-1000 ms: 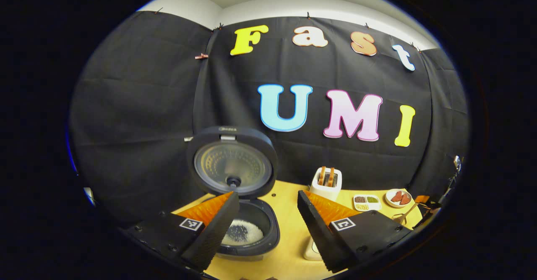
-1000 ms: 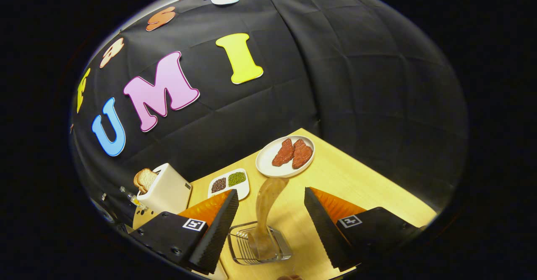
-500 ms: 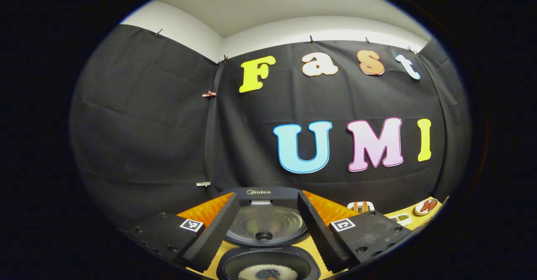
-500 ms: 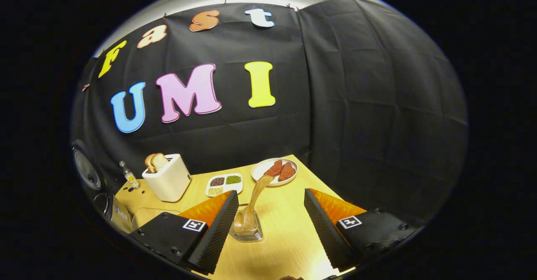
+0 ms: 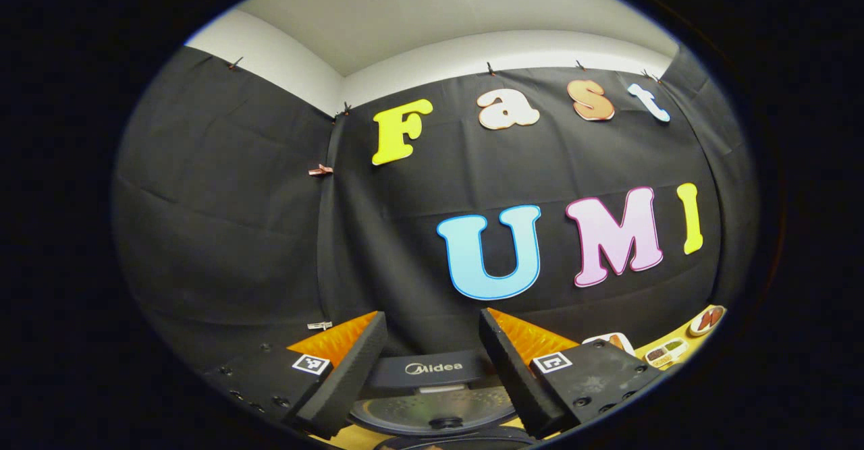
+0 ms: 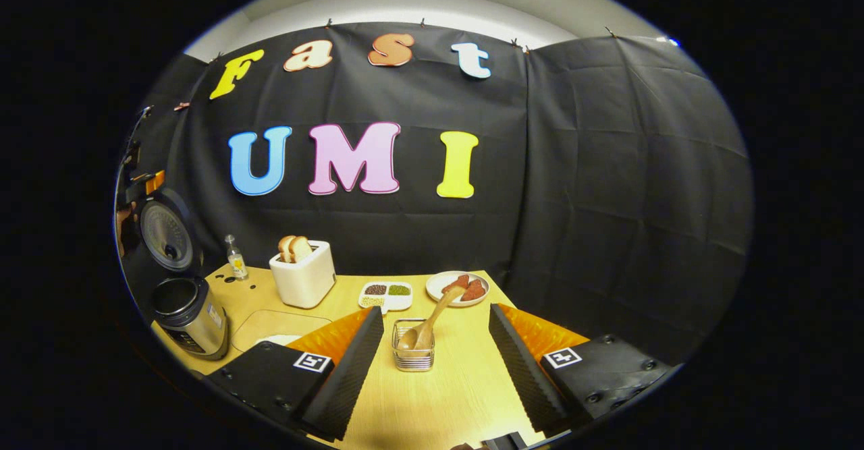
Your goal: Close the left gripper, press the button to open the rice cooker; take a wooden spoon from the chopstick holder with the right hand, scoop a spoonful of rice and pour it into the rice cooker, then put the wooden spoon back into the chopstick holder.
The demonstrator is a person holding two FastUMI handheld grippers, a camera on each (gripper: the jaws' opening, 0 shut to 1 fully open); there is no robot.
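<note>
The rice cooker [image 5: 432, 396] sits low in the left gripper view, its lid raised and facing the camera, the round inner plate below the dark band of the lid's top edge. The left gripper [image 5: 432, 355] points at the booth's wall above the cooker, level and tilted up from the worktop [image 5: 658, 352]; its fingers stand wide apart with nothing between them. At the far right lie a divided dish [image 5: 665, 352] and a plate [image 5: 707, 320].

In the right gripper view the wooden spoon [image 6: 429, 322] stands in the chopstick holder [image 6: 413, 346], bowl end down inside the wire basket, handle leaning up and to the right toward the far plate [image 6: 456, 287] of reddish pieces. The right gripper [image 6: 436, 362] hovers on the near side of the holder, fingers spread wide and gripping nothing. The rice cooker [image 6: 187, 314] stands at the far left of the worktop [image 6: 439, 396], lid upright. Beyond are a small bottle [image 6: 235, 259], a toaster [image 6: 303, 273] with bread in its slots, and a divided dish [image 6: 385, 293] with dark, green and pale grains.
</note>
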